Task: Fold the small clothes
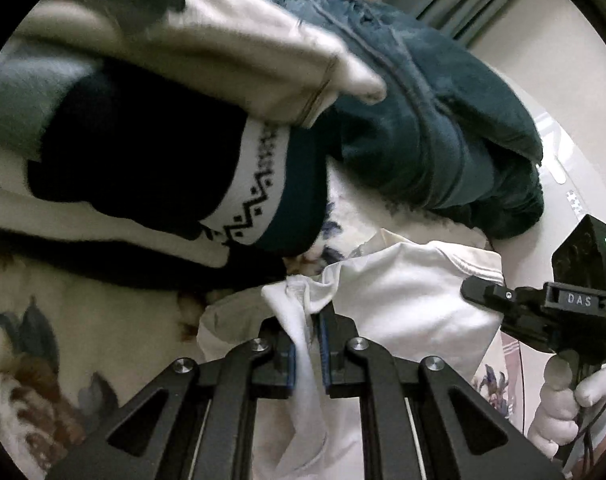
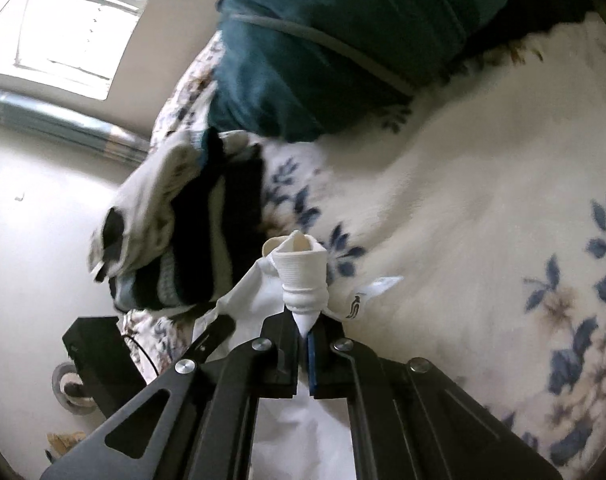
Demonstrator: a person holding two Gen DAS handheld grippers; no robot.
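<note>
White cotton, the small garment [image 1: 403, 292] we are folding hangs bunched between us, raised just above the floral bedspread [image 2: 483, 200], with the left claw [image 1: 307, 340] clamped on one edge and the right claw [image 2: 305, 344] pinched tight on a ribbed, twisted bit of it. We judge the fold barely begun: the piece is gripped but not laid flat or doubled. A heap of dark striped and teal clothes [image 2: 207, 216] beyond looks unfolded.
</note>
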